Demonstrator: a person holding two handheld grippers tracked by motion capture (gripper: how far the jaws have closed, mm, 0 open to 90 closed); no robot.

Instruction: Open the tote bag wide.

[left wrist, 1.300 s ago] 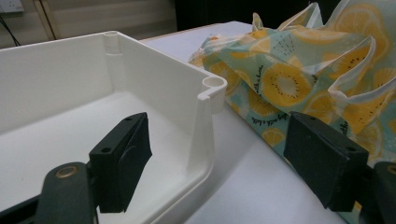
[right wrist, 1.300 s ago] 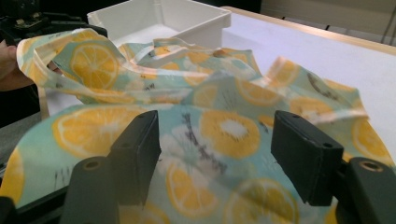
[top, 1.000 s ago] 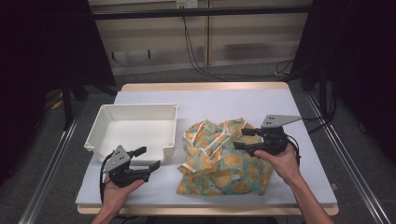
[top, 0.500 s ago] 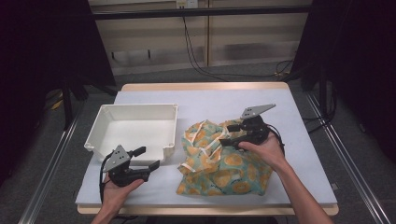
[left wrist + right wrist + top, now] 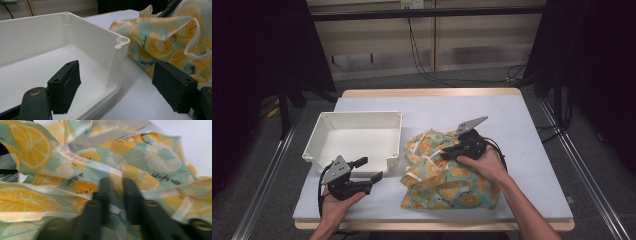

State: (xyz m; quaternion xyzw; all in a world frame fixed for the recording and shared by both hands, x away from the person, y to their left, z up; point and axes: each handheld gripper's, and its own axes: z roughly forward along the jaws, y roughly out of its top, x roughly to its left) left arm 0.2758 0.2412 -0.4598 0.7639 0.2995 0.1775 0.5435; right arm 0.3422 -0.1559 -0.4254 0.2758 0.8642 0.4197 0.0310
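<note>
Black jaws of my right tool [image 5: 115, 192] have just been closing and now stand nearly together, pinching a fold of the cloth [image 5: 447, 175] near its top edge. The cloth lies crumpled on the surface [image 5: 522, 130], just right of the white bin [image 5: 357, 137], so I judge any carry goes leftward. My left tool [image 5: 120, 87] hovers wide open and empty at the bin's near corner, closer to the bin than my right.
</note>
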